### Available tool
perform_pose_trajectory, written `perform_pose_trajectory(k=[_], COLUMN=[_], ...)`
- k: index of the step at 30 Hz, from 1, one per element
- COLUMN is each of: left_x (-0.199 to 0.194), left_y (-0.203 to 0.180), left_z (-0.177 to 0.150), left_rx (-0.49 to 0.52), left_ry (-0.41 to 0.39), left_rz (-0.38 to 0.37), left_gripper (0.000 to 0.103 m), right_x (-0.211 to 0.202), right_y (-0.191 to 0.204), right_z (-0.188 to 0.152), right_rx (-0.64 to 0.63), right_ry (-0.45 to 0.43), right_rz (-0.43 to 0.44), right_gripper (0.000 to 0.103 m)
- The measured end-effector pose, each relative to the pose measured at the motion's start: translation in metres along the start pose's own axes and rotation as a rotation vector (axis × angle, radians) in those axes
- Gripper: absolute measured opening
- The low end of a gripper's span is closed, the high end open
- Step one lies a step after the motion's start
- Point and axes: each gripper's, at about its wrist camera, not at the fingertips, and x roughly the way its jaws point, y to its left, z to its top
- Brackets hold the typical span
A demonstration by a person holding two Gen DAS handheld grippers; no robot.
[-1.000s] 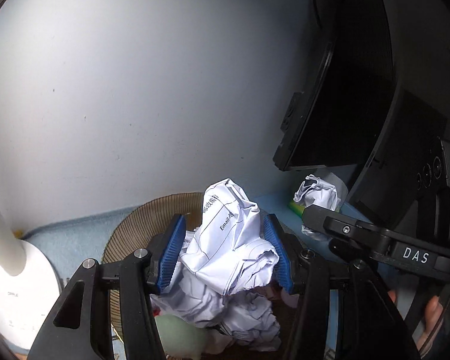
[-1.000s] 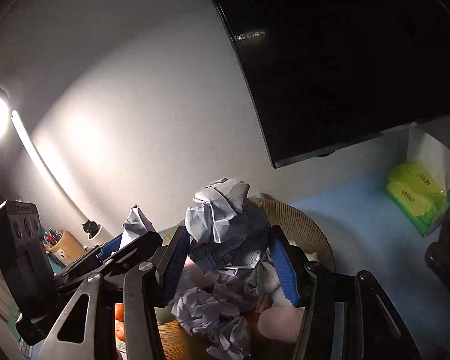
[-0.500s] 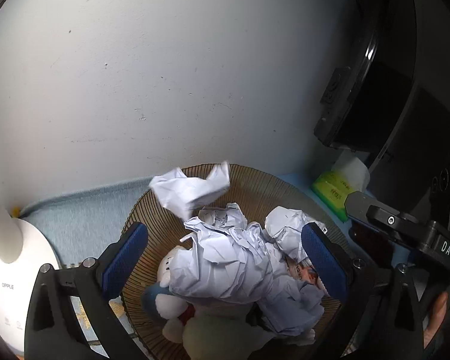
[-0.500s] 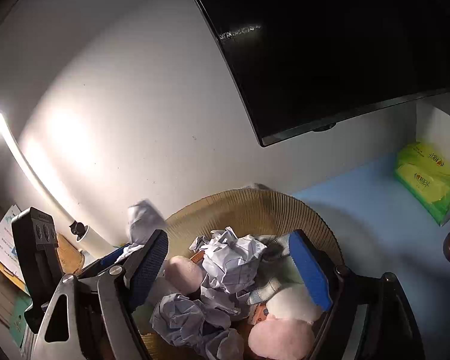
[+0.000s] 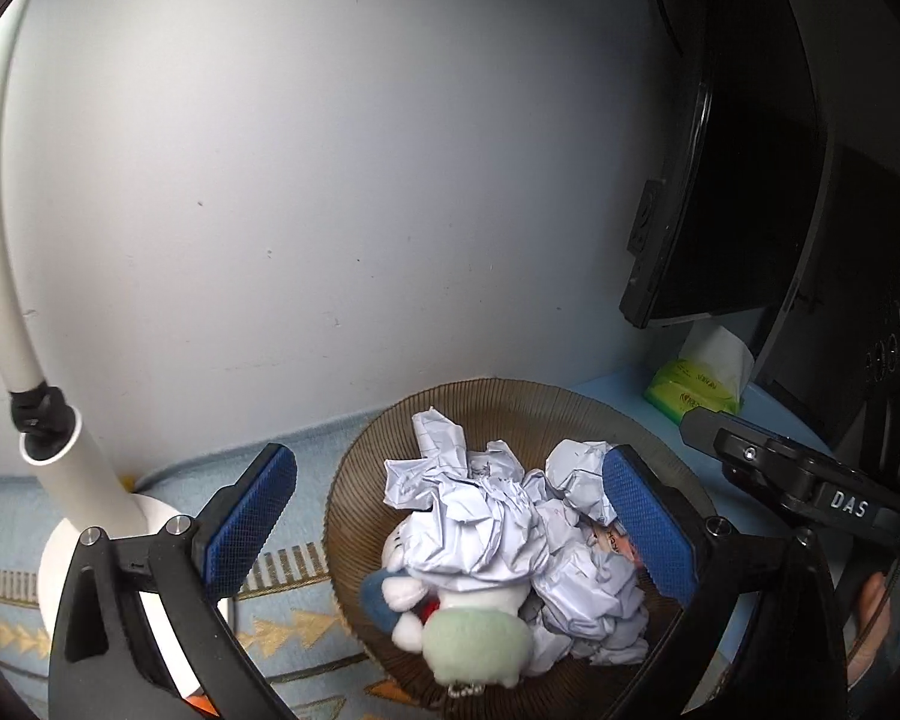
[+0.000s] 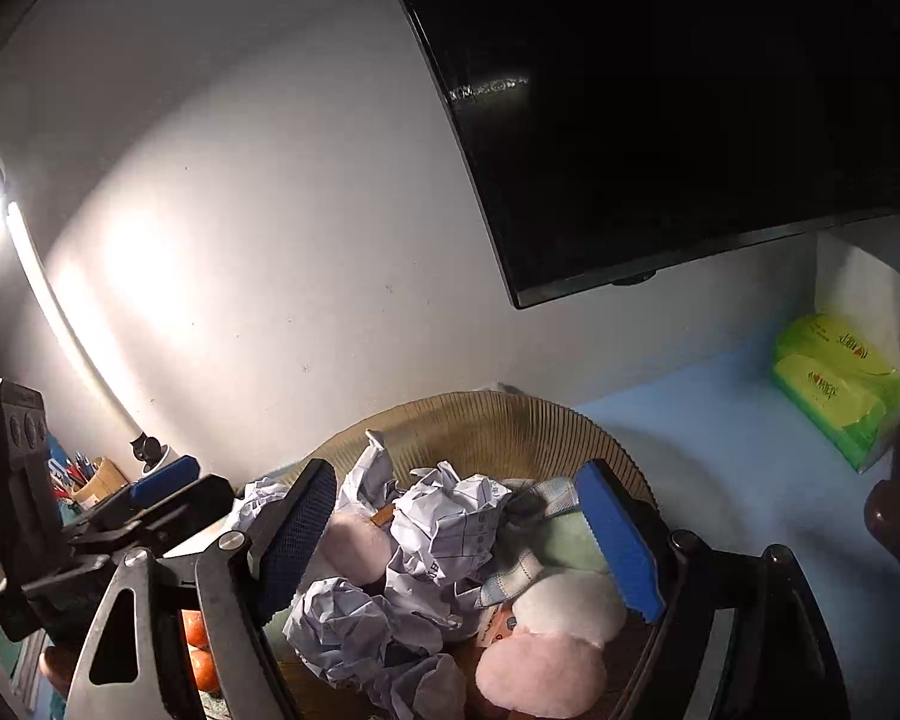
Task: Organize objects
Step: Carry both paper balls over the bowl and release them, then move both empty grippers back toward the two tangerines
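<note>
Left gripper [image 5: 450, 522] and right gripper [image 6: 459, 540] — both released above the woven basket [image 5: 510, 399].
Their jaws have just been opening, nothing pinched between them; the crumpled paper balls [image 5: 480, 516] lie in the basket atop plush toys [image 5: 468, 630] — lamp base [image 5: 72, 546] left, tissue pack [image 6: 834, 384] far right.

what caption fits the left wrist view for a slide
Left gripper open above a woven basket heaped with crumpled paper and plush toys.
</note>
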Motion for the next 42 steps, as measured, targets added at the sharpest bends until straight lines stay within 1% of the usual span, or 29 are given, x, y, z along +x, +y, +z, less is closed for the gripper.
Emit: perform_pose_trajectory(k=[2,4,6,8,10,11,14,16,17,18,20,21,22,23,24,25,28,31,35,40,41,42], left_x=[-0.028,-0.060,-0.094,-0.131,-0.159,-0.172,-0.189,-0.202,-0.200,-0.198,-0.197,-0.195,-0.197,-0.200,-0.202,-0.202,-0.193,-0.190,-0.189,-0.185,-0.181,-0.175], left_y=[0.000,0.008,0.017,0.031,0.043,0.052,0.075,0.096,0.101,0.107,0.114,0.115,0.115,0.114,0.112,0.111,0.105,0.100,0.103,0.101,0.102,0.104], left_z=[-0.004,-0.009,-0.020,-0.040,-0.065,-0.079,-0.129,-0.160,-0.175,-0.187,-0.204,-0.207,-0.206,-0.205,-0.205,-0.206,-0.205,-0.206,-0.207,-0.207,-0.206,-0.204], left_rx=[0.014,0.020,0.008,-0.022,-0.047,-0.058,-0.119,-0.169,-0.186,-0.202,-0.231,-0.243,-0.249,-0.246,-0.239,-0.234,-0.202,-0.171,-0.184,-0.170,-0.170,-0.172], left_ry=[-0.026,-0.031,-0.035,-0.042,-0.025,-0.007,0.071,0.104,0.123,0.138,0.141,0.146,0.135,0.100,0.078,0.087,0.127,0.140,0.146,0.170,0.190,0.217], left_rz=[0.014,0.071,0.136,0.201,0.273,0.302,0.381,0.432,0.458,0.473,0.494,0.506,0.509,0.512,0.525,0.536,0.541,0.537,0.525,0.520,0.509,0.476], left_gripper=[0.102,0.102,0.102,0.102,0.102,0.102,0.102,0.102,0.102,0.102,0.102,0.102,0.102,0.102,0.102,0.102,0.102,0.102,0.102,0.102,0.102,0.102], right_x=[-0.013,-0.037,-0.062,-0.087,-0.103,-0.104,-0.106,-0.097,-0.090,-0.080,-0.067,-0.061,-0.056,-0.055,-0.056,-0.056,-0.049,-0.047,-0.043,-0.041,-0.040,-0.037], right_y=[0.008,0.018,0.036,0.051,0.070,0.078,0.108,0.126,0.133,0.133,0.143,0.146,0.149,0.155,0.159,0.163,0.165,0.160,0.155,0.155,0.155,0.156], right_z=[0.001,-0.002,-0.009,-0.019,-0.037,-0.045,-0.092,-0.129,-0.146,-0.165,-0.190,-0.201,-0.207,-0.210,-0.211,-0.214,-0.217,-0.213,-0.213,-0.213,-0.213,-0.213], right_rx=[0.005,-0.022,-0.066,-0.088,-0.096,-0.090,-0.082,-0.096,-0.112,-0.138,-0.191,-0.216,-0.247,-0.286,-0.317,-0.335,-0.354,-0.328,-0.301,-0.303,-0.306,-0.309], right_ry=[0.017,0.005,-0.007,-0.009,0.022,0.048,0.151,0.212,0.232,0.233,0.241,0.248,0.246,0.244,0.230,0.227,0.262,0.277,0.297,0.307,0.317,0.332], right_rz=[0.035,0.059,0.064,0.094,0.145,0.167,0.228,0.212,0.192,0.169,0.119,0.097,0.068,0.034,0.022,0.020,-0.016,-0.021,-0.021,-0.024,-0.021,-0.012], right_gripper=[0.082,0.082,0.084,0.092,0.097,0.100,0.101,0.101,0.101,0.101,0.101,0.101,0.101,0.100,0.100,0.101,0.101,0.101,0.101,0.101,0.101,0.101])
